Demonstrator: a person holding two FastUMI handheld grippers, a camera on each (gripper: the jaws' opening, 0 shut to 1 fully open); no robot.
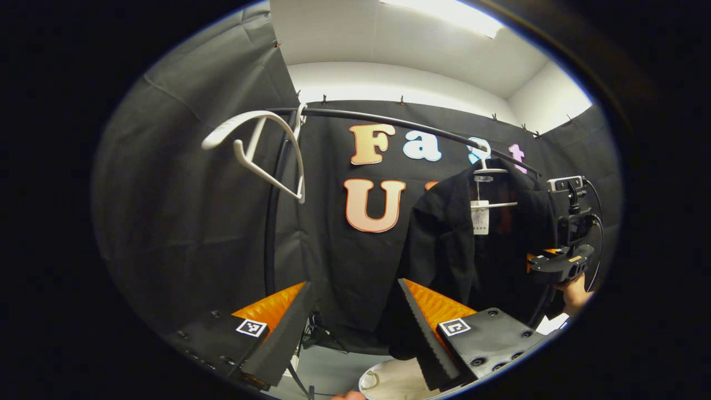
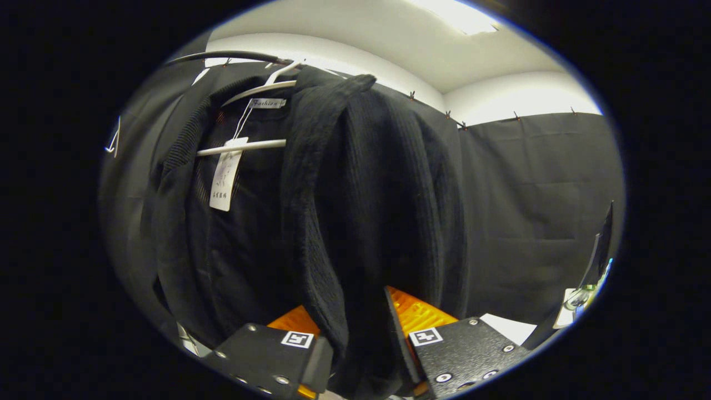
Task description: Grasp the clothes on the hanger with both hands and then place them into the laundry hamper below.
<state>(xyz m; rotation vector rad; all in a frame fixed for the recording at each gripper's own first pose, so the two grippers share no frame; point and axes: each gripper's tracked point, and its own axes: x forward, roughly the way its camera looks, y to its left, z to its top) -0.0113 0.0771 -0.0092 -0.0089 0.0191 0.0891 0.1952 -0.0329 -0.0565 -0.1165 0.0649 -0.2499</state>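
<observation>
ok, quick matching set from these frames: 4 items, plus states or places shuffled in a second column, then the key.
Items:
1. black jacket
2. empty white hanger
3. left claw
4. right claw

States:
A. open, nothing between its fingers
B. hangs bare on the left part of the rail
C. on a hanger, paper tag dangling inside the collar
D. open, a fold of jacket fabric between its fingers

Pairs: 1-C, 2-B, 3-A, 4-D

Matt ribbed black cloth jacket (image 2: 366, 211)
</observation>
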